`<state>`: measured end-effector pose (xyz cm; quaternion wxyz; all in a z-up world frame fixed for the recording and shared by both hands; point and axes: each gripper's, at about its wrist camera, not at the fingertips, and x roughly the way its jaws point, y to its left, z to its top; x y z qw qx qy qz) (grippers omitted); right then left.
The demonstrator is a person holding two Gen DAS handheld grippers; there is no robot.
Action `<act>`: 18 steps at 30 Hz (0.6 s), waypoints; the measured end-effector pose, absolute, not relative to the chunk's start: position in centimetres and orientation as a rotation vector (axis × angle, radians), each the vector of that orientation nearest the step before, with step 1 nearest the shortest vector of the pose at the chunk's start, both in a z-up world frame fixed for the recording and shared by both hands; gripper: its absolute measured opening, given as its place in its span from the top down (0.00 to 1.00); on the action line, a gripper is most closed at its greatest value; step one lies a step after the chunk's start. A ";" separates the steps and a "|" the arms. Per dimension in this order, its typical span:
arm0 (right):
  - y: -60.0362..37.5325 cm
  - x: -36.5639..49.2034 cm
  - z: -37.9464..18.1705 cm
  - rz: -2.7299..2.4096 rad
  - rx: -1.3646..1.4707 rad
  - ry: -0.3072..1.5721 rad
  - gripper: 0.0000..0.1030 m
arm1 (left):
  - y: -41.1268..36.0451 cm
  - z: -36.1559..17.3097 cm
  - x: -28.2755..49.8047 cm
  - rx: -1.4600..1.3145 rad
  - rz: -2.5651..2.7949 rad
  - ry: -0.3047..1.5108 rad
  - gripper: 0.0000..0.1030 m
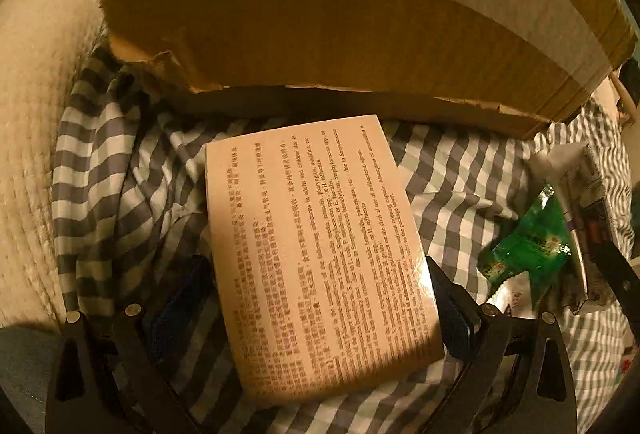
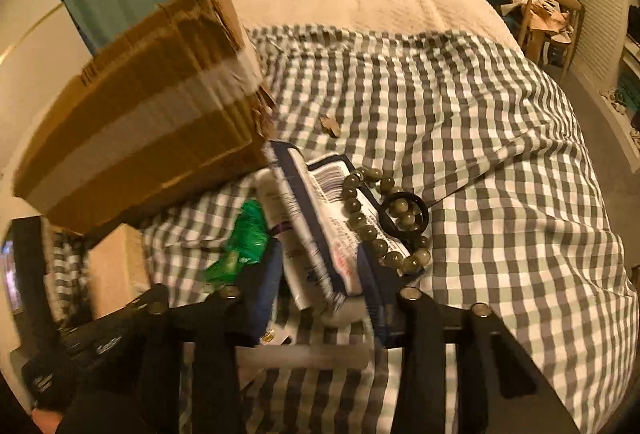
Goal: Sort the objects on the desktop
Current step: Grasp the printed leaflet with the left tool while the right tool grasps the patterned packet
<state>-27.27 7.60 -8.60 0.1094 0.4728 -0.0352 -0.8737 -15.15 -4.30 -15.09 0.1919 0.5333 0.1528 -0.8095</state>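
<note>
Between the two dark fingers of the left gripper (image 1: 316,298) sits a pale medicine box (image 1: 320,254), its printed face covered in fine Chinese and English text; the right finger pad presses against the box's right edge, while the left finger is partly hidden behind the box's other edge, so the tongs look clamped on it. Beneath the box lies a grey-and-white checked cloth (image 1: 120,193), rumpled into folds, spread over a cream quilted bedcover (image 1: 32,113). Just beyond the box stands a brown cardboard carton (image 1: 340,33) with a torn lower edge and a band of pale tape across its side. To the right, near the carton's corner, a green foil sachet (image 1: 528,246) lies on the cloth beside a white printed packet (image 1: 584,193). From the right wrist view, the right gripper (image 2: 320,302) has its two fingers set on either side of a dark-blue-edged white packet (image 2: 320,234) with printed text, which stands tilted between them; the blur there leaves it unclear whether the pads actually press on it. A white tube (image 2: 276,209) leans against the packet's left side, and the green sachet (image 2: 244,238) lies just left of that. A string of grey-green beads (image 2: 372,226) is draped over the packet's right side, beside a black ring (image 2: 406,211) resting on the cloth (image 2: 480,153). The carton (image 2: 152,125) rises at left, with the pale box (image 2: 116,266) below it.
</note>
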 end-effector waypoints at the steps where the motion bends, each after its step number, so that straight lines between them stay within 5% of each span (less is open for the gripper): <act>1: 7.5 -27.4 -9.0 -2.562 1.409 -0.104 0.76 | -4.3 -15.1 -15.1 1.493 -2.276 0.425 0.02; 5: 7.8 -28.1 -10.1 -2.550 1.458 -0.135 0.80 | -4.4 -15.2 -15.1 1.512 -2.285 0.435 0.08; 7: 7.8 -28.0 -10.0 -2.548 1.464 -0.136 0.83 | -4.6 -15.2 -14.9 1.515 -2.287 0.447 0.19; 18: 8.7 -23.5 -3.3 -2.561 1.316 -0.276 0.94 | -6.0 -12.8 -11.6 1.462 -2.366 0.590 0.23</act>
